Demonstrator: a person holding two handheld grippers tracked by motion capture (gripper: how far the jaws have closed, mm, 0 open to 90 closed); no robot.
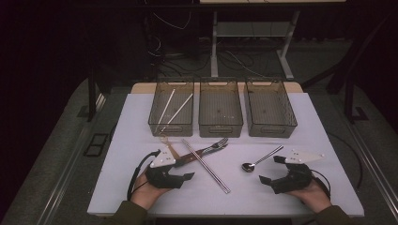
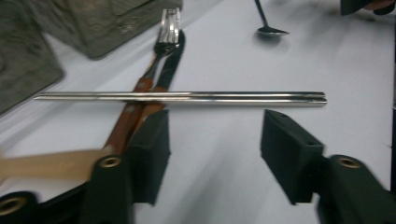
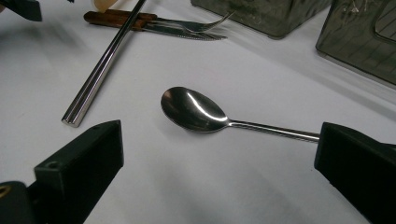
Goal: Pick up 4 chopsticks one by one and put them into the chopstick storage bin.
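Note:
A pair of metal chopsticks lies diagonally on the white table, across a wooden-handled fork and a knife. My left gripper is low over the table just short of the chopsticks, open, with nothing between its pads. Its one jaw is beside the wooden handles. A metal spoon lies bowl-up in front of my right gripper. That gripper stands wide open, and the spoon's handle runs toward one jaw.
Three dark mesh bins stand in a row at the back: the left bin holds two pale chopsticks; the middle bin and the right bin hold no utensils. A pale utensil lies near the left gripper.

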